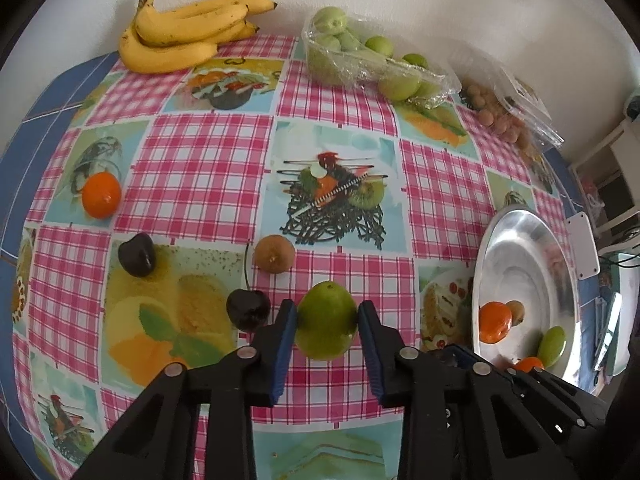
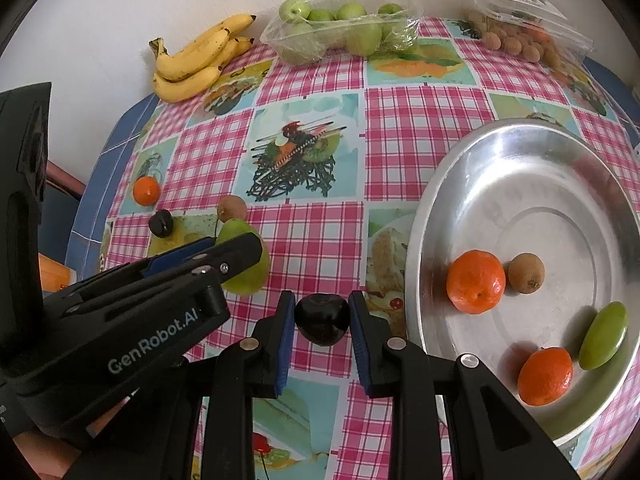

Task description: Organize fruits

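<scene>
On the checked tablecloth (image 1: 208, 168) by a white wall (image 2: 120, 8), the left hand-held gripper (image 1: 327, 320) clamps a green fruit (image 1: 327, 326), the right hand-held gripper (image 2: 322, 316) a dark cherry (image 2: 322, 319).

- In the right wrist view, the lower side of the green pear (image 2: 244, 264), left of the jaws, is hidden by the left gripper (image 2: 224, 254).
- In the left wrist view, an orange (image 1: 529, 364) right of the jaws is half hidden behind the gripper's frame.
- The silver dish (image 2: 424, 216) is cut off by the right edge.

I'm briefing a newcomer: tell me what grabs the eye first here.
Each gripper clasps a fruit: the left gripper a green fruit, the right gripper a dark cherry. To the right sits a shiny metal tray holding two tangerines, a brown fruit and a green one.
</scene>
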The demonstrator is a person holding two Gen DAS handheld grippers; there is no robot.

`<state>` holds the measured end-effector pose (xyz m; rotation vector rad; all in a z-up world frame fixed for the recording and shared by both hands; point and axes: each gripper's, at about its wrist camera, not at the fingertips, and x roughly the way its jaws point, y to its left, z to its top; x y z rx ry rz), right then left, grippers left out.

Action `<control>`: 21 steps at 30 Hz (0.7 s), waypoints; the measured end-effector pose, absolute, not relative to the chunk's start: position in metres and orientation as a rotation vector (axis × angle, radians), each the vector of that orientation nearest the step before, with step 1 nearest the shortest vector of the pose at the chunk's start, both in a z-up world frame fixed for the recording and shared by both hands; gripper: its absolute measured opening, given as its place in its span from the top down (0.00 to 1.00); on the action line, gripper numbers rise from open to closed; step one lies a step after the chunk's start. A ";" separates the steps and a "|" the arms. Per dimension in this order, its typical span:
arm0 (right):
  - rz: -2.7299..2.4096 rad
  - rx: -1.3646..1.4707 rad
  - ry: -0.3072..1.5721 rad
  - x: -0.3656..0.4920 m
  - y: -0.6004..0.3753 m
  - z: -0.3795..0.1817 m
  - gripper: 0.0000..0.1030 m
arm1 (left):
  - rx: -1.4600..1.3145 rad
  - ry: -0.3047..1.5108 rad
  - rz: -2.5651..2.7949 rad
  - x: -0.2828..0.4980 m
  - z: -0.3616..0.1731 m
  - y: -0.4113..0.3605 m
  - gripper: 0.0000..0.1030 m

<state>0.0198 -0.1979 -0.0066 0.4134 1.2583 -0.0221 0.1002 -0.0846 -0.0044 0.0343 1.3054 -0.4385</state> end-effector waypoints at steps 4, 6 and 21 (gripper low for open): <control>-0.020 0.418 1.248 0.020 -0.199 -0.004 0.73 | 0.035 1.296 -0.438 0.101 -0.003 -0.084 0.71; -0.020 0.419 1.250 0.019 -0.199 -0.004 0.73 | 0.035 1.292 -0.434 0.101 -0.004 -0.085 0.70; -0.024 0.427 1.257 0.019 -0.201 -0.007 0.73 | 0.011 1.305 -0.445 0.105 -0.021 -0.095 0.55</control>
